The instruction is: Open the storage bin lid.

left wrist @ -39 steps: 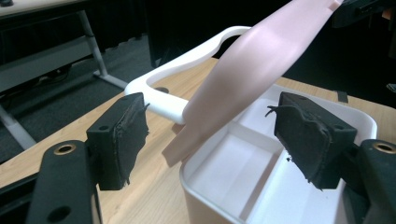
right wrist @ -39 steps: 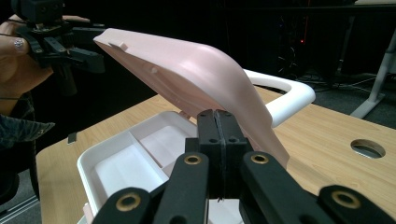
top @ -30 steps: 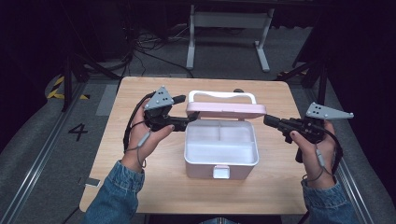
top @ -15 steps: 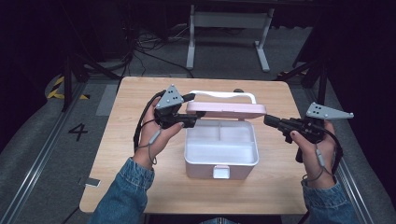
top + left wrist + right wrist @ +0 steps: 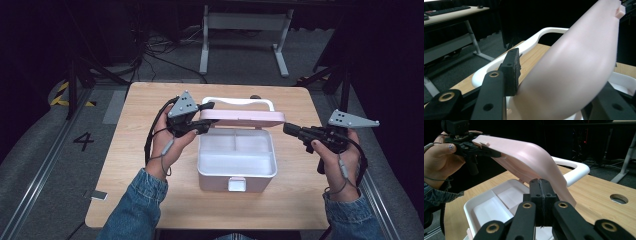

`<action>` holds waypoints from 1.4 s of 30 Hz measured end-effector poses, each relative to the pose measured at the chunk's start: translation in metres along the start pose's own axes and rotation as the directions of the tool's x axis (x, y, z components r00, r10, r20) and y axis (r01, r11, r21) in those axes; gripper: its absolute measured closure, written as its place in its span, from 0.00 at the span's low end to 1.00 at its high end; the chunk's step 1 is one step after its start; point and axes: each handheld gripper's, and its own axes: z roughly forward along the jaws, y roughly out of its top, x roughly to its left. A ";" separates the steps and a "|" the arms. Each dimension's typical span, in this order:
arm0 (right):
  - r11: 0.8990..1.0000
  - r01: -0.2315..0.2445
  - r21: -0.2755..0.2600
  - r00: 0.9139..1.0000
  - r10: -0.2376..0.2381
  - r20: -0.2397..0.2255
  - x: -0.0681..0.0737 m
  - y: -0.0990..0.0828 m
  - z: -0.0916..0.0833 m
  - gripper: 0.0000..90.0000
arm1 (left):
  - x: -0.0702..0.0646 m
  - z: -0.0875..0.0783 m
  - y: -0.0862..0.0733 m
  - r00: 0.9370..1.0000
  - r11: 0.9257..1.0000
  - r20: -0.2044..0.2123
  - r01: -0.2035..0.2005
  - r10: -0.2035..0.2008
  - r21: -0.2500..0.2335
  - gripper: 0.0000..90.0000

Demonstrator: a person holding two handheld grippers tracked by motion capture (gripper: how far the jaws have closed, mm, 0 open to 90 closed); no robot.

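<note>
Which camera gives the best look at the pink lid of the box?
The right gripper view: there the pink lid stands raised over the open white box, with the left gripper at its end. The high view shows the pink lid edge-on. The left gripper view shows it as a close, blurred surface.

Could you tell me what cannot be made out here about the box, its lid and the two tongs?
- Left gripper view: the pink lid blocks the far pad of the left tongs, which have just been closing on it.
- High view: the raised lid hides the back of the white box.
- Right gripper view: the shut right tongs cover the box's near compartments.
- High view: the front latch is too small to read.
</note>
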 end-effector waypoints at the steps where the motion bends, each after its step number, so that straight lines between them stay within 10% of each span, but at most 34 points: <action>1: 1.000 0.000 0.000 1.000 0.000 0.001 0.000 0.000 0.000 1.00 | 0.000 0.000 0.000 1.000 1.000 0.001 0.001 -0.001 0.003 0.64; 19: 1.000 0.029 -0.002 0.999 -0.029 0.033 0.000 0.003 -0.016 1.00 | 0.008 0.003 0.008 0.999 0.999 0.008 0.035 -0.035 0.036 0.65; 30: 0.994 0.080 0.078 0.988 -0.090 0.129 -0.002 0.001 -0.034 0.72 | 0.026 0.013 0.016 0.998 0.997 0.000 0.060 -0.060 0.047 0.67; 42: 0.992 0.059 0.114 0.983 -0.077 0.168 -0.011 -0.003 -0.045 0.69 | 0.044 0.027 0.022 0.996 0.994 -0.032 0.086 -0.084 0.070 0.67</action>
